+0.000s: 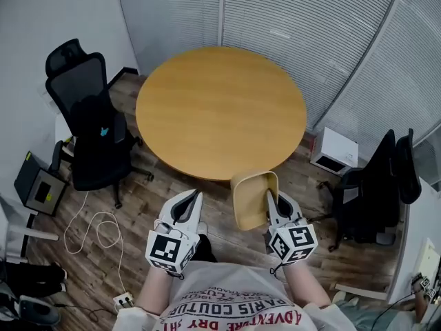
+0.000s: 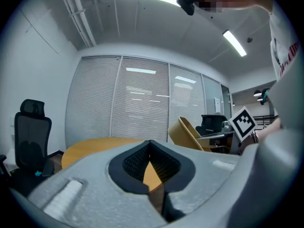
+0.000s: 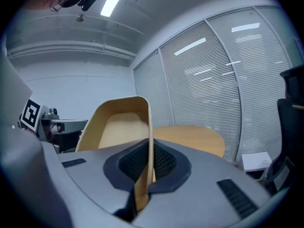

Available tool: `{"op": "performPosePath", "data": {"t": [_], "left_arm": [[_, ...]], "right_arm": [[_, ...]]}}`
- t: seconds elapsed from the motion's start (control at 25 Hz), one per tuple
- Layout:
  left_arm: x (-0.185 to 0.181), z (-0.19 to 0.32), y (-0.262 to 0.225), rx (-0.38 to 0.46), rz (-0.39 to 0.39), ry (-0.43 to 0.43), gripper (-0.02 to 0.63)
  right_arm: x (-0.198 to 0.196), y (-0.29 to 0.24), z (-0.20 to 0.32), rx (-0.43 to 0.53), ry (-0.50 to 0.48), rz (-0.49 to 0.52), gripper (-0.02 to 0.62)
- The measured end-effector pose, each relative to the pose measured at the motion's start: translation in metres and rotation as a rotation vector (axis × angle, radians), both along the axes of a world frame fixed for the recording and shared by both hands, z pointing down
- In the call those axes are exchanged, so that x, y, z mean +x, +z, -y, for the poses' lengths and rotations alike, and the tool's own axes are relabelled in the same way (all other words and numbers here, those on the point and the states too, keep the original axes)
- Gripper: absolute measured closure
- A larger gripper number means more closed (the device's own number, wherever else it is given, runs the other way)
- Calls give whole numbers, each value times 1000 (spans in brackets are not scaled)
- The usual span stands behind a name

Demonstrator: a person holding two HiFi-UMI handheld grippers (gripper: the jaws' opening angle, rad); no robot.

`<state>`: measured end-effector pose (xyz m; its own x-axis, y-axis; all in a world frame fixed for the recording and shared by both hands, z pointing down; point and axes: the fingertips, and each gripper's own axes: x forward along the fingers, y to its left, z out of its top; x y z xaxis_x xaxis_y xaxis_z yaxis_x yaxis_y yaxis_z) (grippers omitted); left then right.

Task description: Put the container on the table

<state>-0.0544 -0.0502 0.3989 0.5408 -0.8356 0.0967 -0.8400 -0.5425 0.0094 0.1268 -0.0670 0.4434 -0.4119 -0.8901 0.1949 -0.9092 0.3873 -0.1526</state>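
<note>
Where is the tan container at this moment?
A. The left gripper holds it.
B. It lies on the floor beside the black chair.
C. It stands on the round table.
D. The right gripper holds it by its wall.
D: in the right gripper view the right gripper has its jaws closed on one wall of the container, which is held up at the near edge of the table, not set on it.

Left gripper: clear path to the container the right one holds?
Probably yes. The container is in open air beside the left gripper, clamped by the right gripper on its far wall, with nothing between. Left jaws are together and would need opening.
</note>
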Motion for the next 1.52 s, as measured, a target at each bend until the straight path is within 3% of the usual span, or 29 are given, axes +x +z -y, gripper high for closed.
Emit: {"op": "performPosePath", "data": {"t": [0.44,0.72,1.2,1.52], "left_arm": [[-67,157,-6,-8,26,119,600],[-103,215,9,-55,6,91,600],[-93,314,37,-94,21,76,600],[-76,381,66,-176,18,52,600]], "right_arm": [[-71,-9,148,-2,113,13,584],[-96,12,198,-59,134,-3,584],[-85,54,306,-158,140,-15,584],[-75,96,379,-257,95,-53,584]]}}
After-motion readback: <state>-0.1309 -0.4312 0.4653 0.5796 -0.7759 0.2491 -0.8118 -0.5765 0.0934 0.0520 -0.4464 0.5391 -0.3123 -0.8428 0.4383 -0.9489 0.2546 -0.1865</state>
